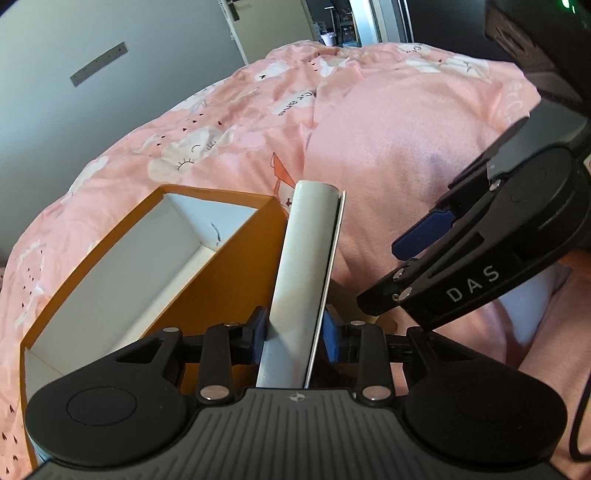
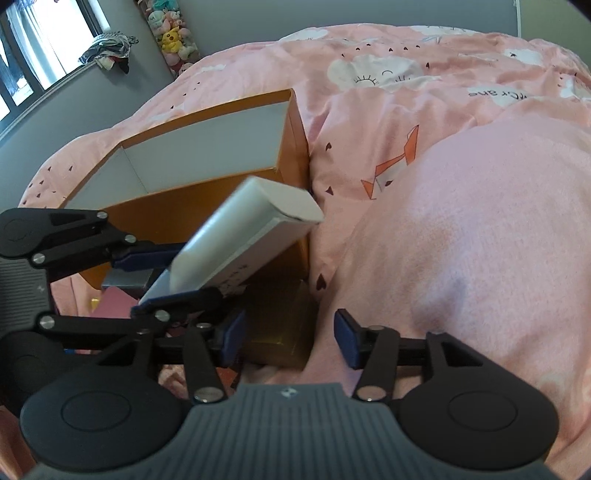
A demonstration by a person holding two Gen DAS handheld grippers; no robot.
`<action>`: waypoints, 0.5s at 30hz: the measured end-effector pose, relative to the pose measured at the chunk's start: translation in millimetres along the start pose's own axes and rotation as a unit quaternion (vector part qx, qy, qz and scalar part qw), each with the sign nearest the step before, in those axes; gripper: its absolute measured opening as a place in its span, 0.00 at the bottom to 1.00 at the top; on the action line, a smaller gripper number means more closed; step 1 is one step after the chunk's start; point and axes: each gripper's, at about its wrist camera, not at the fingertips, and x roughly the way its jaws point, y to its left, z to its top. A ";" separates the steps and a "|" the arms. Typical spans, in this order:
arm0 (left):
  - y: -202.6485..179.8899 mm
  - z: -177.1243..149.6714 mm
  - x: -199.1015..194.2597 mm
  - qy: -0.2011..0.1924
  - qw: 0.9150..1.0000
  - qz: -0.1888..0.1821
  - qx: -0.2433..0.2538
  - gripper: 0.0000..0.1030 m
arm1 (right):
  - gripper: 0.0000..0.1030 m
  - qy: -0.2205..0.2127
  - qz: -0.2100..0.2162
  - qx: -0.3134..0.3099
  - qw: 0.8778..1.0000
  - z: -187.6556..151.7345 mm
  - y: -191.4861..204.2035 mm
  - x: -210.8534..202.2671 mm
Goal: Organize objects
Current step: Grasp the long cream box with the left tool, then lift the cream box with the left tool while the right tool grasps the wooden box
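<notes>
My left gripper (image 1: 294,338) is shut on a long white box (image 1: 306,273) and holds it tilted up beside the open orange box (image 1: 229,269), which has a white inside and rests on the bed. The right wrist view shows the same white box (image 2: 236,240) held by the left gripper (image 2: 155,280) in front of the orange box (image 2: 291,147). My right gripper (image 2: 290,339) is open and empty, low over a small gold-brown box (image 2: 284,332). It also shows at the right of the left wrist view (image 1: 402,266).
A pink duvet (image 1: 229,122) with cloud and fox prints covers the bed. A plain pink blanket (image 2: 461,240) bulges to the right of the boxes. Grey walls and a door stand behind; a window and plush toys (image 2: 173,33) are far left.
</notes>
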 end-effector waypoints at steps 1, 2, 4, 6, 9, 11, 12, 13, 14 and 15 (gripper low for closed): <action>1.6 -1.1 -3.1 -0.001 1.000 -0.002 -0.005 0.34 | 0.54 -0.001 0.000 0.001 1.000 -1.0 1.4 -1.3; 4.8 -1.4 -5.3 -0.004 1.000 -0.006 -0.013 0.34 | 0.55 0.000 0.000 0.000 1.000 -1.4 2.5 -2.1; 13.8 -1.6 -8.9 -0.007 0.999 -0.021 -0.037 0.34 | 0.55 0.005 -0.011 -0.015 1.000 -4.1 8.4 -1.5; 21.3 -1.6 -12.3 -0.013 0.997 -0.037 -0.061 0.35 | 0.57 0.009 -0.022 -0.038 0.999 -7.6 16.9 0.7; 28.1 -1.2 -17.2 -0.024 0.995 -0.052 -0.082 0.34 | 0.59 0.020 -0.017 -0.066 0.997 -11.5 30.3 9.4; 32.1 -1.8 -19.1 -0.029 0.993 -0.062 -0.095 0.34 | 0.64 0.032 -0.026 -0.076 0.996 -13.5 37.8 21.4; 33.6 -2.4 -20.5 -0.032 0.993 -0.063 -0.100 0.34 | 0.67 0.038 -0.035 -0.080 0.995 -14.7 40.6 27.6; 35.1 -3.0 -21.4 -0.034 0.992 -0.062 -0.103 0.34 | 0.67 0.045 -0.045 -0.083 0.995 -15.7 42.7 34.0; 36.6 -3.9 -21.7 -0.036 0.992 -0.059 -0.106 0.34 | 0.68 0.050 -0.050 -0.083 0.994 -16.4 43.5 39.8; 37.6 -4.5 -22.0 -0.038 0.992 -0.057 -0.108 0.34 | 0.69 0.054 -0.050 -0.078 0.994 -16.6 43.6 44.6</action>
